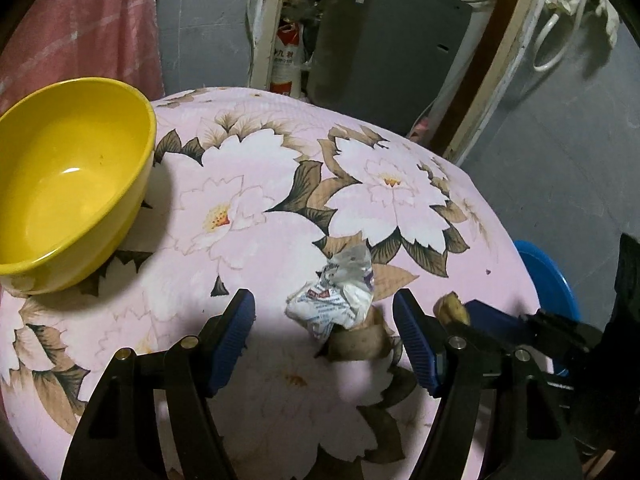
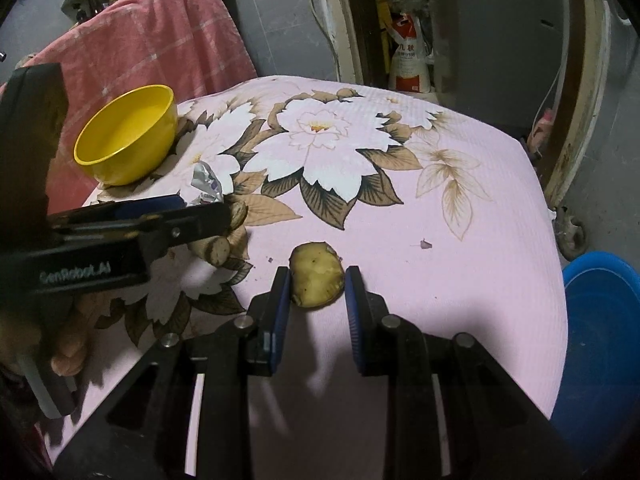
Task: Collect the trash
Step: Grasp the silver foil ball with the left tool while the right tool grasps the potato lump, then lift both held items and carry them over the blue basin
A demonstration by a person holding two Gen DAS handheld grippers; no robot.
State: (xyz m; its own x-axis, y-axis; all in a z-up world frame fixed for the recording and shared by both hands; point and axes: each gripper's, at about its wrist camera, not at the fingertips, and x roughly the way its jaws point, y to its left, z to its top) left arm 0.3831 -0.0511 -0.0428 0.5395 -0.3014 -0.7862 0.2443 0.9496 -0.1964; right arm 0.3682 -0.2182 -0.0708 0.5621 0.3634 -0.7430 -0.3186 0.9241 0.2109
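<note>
Low in the frame, the right tool (image 2: 317,286) is clenching a stiff, light potato piece (image 2: 316,280) across its width, while the left tool (image 1: 324,340) is hanging released around the soft, crushable crumpled wrapper (image 1: 336,300).

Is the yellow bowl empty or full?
Empty: the yellow bowl stands upright on the table, its bare inside showing.

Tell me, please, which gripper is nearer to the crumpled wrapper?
Left. The left gripper frames the crumpled wrapper between its open fingers; the right gripper is off to the side, shut on the potato piece.

"SenRobot.AI" on left tool (image 2: 200,216)
</note>
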